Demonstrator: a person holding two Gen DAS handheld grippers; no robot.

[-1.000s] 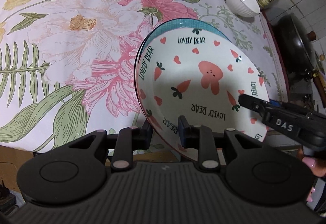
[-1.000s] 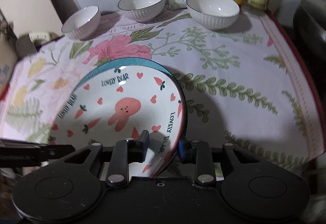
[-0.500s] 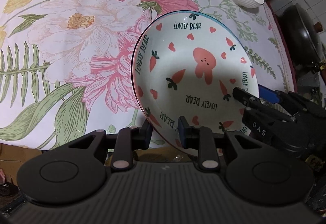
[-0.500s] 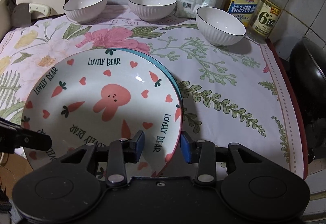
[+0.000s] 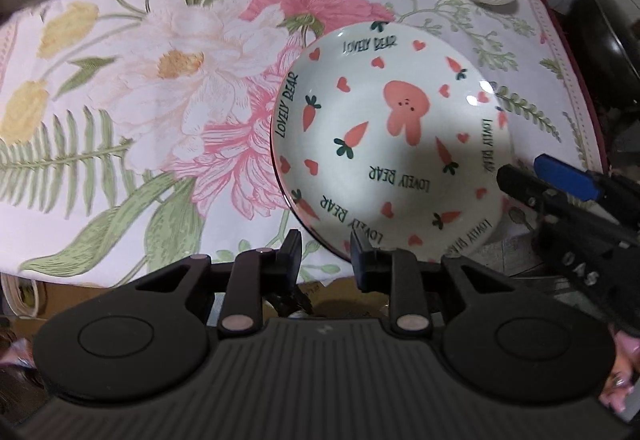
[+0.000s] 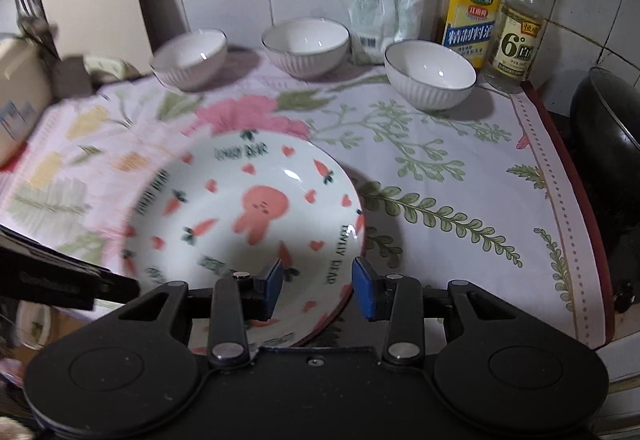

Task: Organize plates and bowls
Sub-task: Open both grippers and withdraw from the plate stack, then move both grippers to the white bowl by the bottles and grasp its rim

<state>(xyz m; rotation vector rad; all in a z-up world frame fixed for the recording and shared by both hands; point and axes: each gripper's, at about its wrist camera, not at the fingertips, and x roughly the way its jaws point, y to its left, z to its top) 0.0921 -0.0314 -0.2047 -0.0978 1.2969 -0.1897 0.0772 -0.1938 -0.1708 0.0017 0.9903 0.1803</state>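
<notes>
Plate (image 5: 390, 144) lies flat near three bowls (image 6: 306, 46); both claws, left (image 5: 325, 254) and right (image 6: 316, 290), released, should back off level, clearing its rim.

Open floral cloth left of the plate (image 5: 390, 144) and right of it toward the table (image 6: 568, 176) edge; room for a claw to pass there. Back blocked: three white bowls (image 6: 306, 46) in a row, a bag (image 6: 380, 16) and two bottles (image 6: 472, 0) against the tiled wall. Right side blocked by a dark wok (image 6: 612, 144). Far-left edge cluttered, blurred.
</notes>
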